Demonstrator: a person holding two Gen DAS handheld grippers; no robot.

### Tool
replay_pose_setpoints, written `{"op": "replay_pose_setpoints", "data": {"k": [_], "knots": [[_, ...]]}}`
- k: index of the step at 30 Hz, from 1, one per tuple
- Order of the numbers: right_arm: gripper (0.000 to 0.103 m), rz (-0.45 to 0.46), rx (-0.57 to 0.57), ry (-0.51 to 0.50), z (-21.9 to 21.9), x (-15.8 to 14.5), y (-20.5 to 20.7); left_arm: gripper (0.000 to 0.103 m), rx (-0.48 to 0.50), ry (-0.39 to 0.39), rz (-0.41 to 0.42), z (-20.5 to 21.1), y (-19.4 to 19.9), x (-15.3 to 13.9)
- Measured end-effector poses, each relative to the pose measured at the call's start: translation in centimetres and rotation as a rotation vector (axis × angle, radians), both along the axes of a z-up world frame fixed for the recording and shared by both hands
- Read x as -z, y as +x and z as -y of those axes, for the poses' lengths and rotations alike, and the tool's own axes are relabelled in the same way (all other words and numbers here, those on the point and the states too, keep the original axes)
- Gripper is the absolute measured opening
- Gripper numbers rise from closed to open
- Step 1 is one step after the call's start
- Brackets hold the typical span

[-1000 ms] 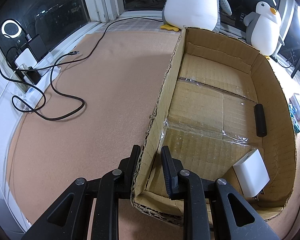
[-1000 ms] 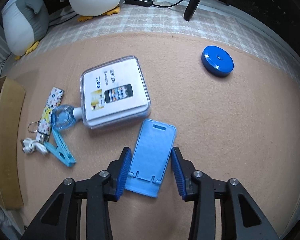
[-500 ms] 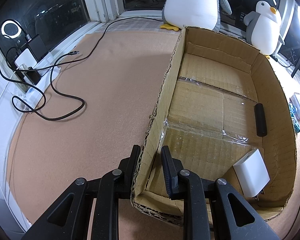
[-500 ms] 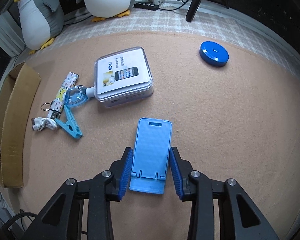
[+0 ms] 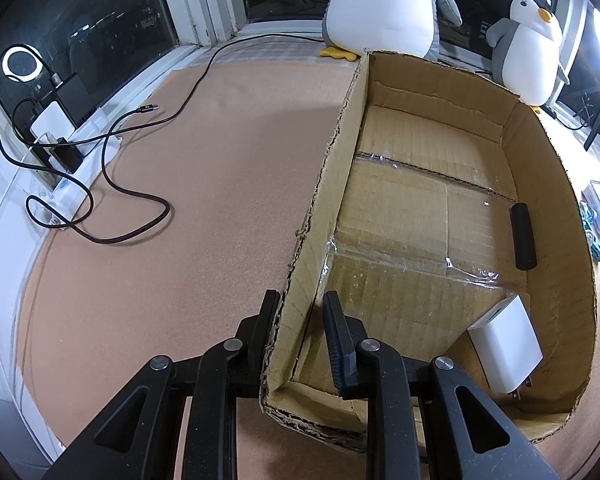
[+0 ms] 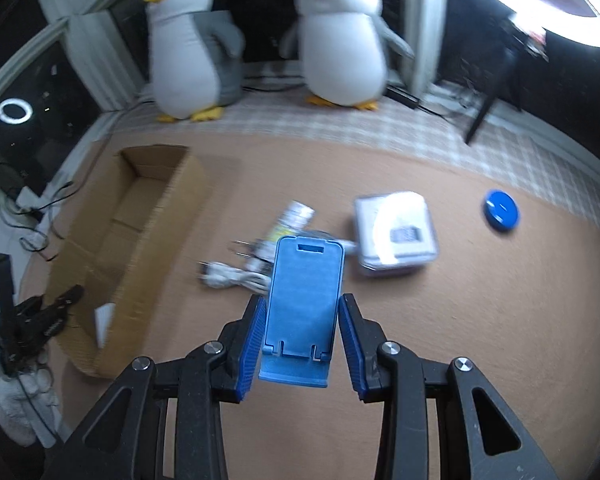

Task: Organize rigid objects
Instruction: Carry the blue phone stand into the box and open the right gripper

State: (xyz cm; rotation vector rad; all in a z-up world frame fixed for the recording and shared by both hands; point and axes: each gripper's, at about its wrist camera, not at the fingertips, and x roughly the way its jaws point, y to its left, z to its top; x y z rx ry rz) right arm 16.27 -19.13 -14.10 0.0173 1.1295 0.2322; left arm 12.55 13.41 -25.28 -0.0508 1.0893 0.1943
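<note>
My right tongs [image 6: 302,338] grip the flat blue plastic phone stand [image 6: 304,296], which next goes left into the open brown cardboard box [image 5: 440,216] whose wall my left tongs [image 5: 300,320] narrowly straddle.

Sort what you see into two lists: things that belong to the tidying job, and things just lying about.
Job: blue phone stand in right gripper; cardboard box held by left gripper; white charger; black cylinder; blue round lid.

Lying about: plush penguins; black cable.
</note>
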Motion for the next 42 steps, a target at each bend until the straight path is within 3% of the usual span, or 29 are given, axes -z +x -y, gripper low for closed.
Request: {"op": "replay_pose_setpoints", "data": {"k": [9,19,33,37,42], "knots": [[0.034,0.027,-0.209,0.064,-10.8,-0.9,0.0,0.024,0.002,0.005,0.0,0.0,0.0,0.0],[0.034,0.0,-0.333,0.022,-18.1,1.9,0.3,0.024,0.002,0.008,0.001,0.0,0.1,-0.1],[0.035,-0.008,-0.355,-0.011,-19.4,3.5,0.2,0.024,0.002,0.012,0.0,0.0,0.1,-0.1],[0.045,-0.008,-0.366,-0.002,-19.5,3.3,0.2,0.024,0.002,0.012,0.0,0.0,0.1,-0.1],[0.048,0.006,-0.355,0.017,-19.1,2.6,0.1,0.024,0.002,0.015,0.0,-0.1,0.0,-0.1]]}}
